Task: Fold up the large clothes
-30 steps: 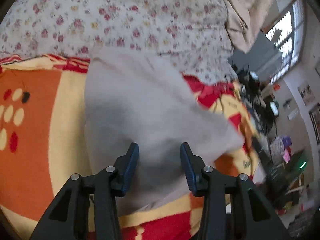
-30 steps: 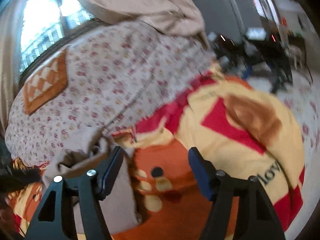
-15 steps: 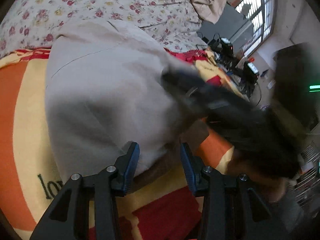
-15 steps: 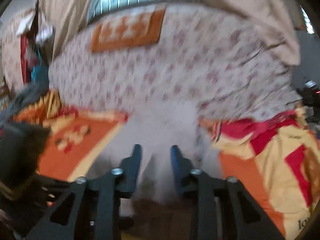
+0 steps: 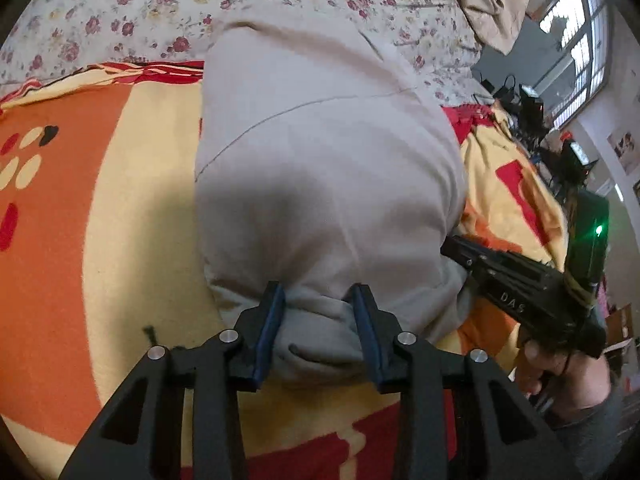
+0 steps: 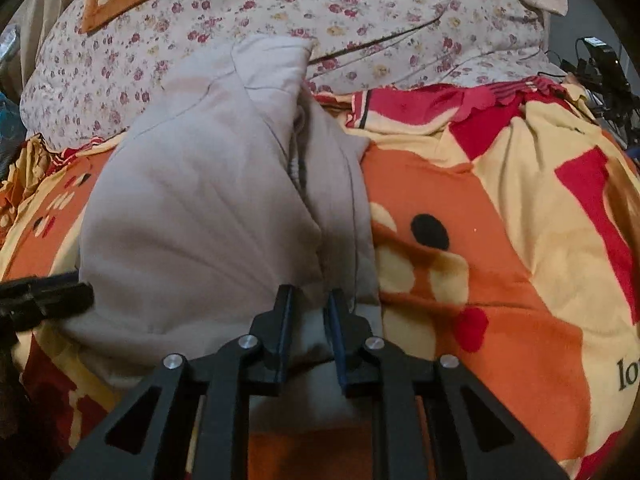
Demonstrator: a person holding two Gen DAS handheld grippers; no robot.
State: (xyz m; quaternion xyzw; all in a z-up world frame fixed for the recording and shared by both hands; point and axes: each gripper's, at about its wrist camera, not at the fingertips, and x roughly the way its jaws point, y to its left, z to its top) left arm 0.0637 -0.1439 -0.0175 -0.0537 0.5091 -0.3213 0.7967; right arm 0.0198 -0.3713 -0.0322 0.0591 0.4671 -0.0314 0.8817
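Note:
A large pale grey garment (image 5: 328,160) lies folded lengthwise on an orange, yellow and red blanket (image 5: 100,240). My left gripper (image 5: 318,300) has its jaws around a bunched near edge of the garment, with the fabric filling the gap. My right gripper (image 6: 308,304) is nearly closed on the near edge of the same garment (image 6: 200,216). The right gripper's black body also shows in the left wrist view (image 5: 520,292), at the garment's right side. The left gripper's tip shows in the right wrist view (image 6: 44,300), at the garment's left edge.
A floral quilt (image 6: 360,12) is heaped behind the garment, with a beige cloth (image 5: 484,4) on top at the right. The patterned blanket (image 6: 500,240) spreads to the right. Cables and electronics (image 5: 532,108) stand beyond the bed's right edge, under a window (image 5: 576,28).
Both grippers have come down to the garment's near edge. The right gripper swung from the blanket to the garment and narrowed onto it. The left gripper now has fabric between its jaws.

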